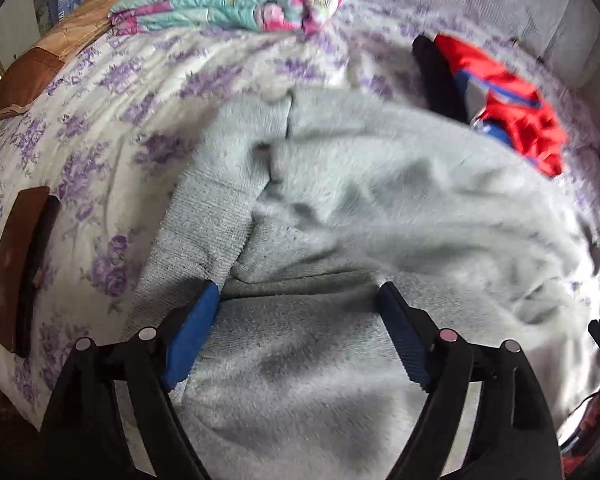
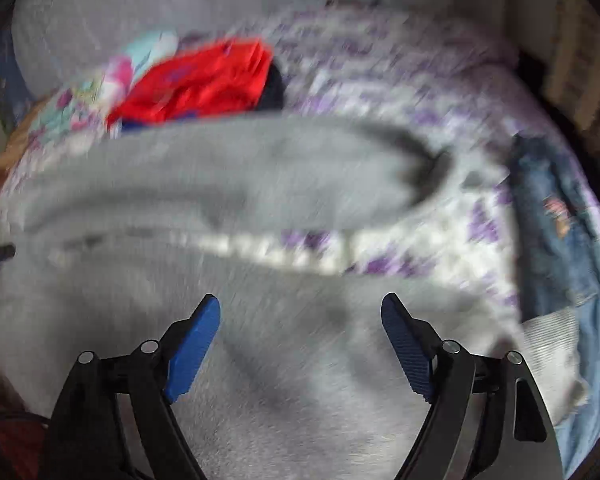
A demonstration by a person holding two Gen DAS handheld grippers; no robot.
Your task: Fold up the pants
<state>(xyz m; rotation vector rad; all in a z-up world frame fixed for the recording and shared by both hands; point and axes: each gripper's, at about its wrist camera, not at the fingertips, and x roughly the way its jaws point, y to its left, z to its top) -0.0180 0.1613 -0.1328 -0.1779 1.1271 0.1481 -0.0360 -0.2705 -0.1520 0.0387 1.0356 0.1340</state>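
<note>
Barely begun: the grey pants (image 1: 340, 208) lie rumpled (legs splayed toward two o'clock), left gripper (image 1: 300, 292) and right gripper (image 2: 300, 304) both spread wide, empty.

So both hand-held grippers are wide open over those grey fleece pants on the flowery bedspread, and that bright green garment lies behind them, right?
Nearly. The garment behind is bright red, not green; the left wrist view shows it clearly. The rest holds: the left hand-held gripper and right hand-held gripper are both wide open over the grey fleece pants on the flowery bedspread.
</note>
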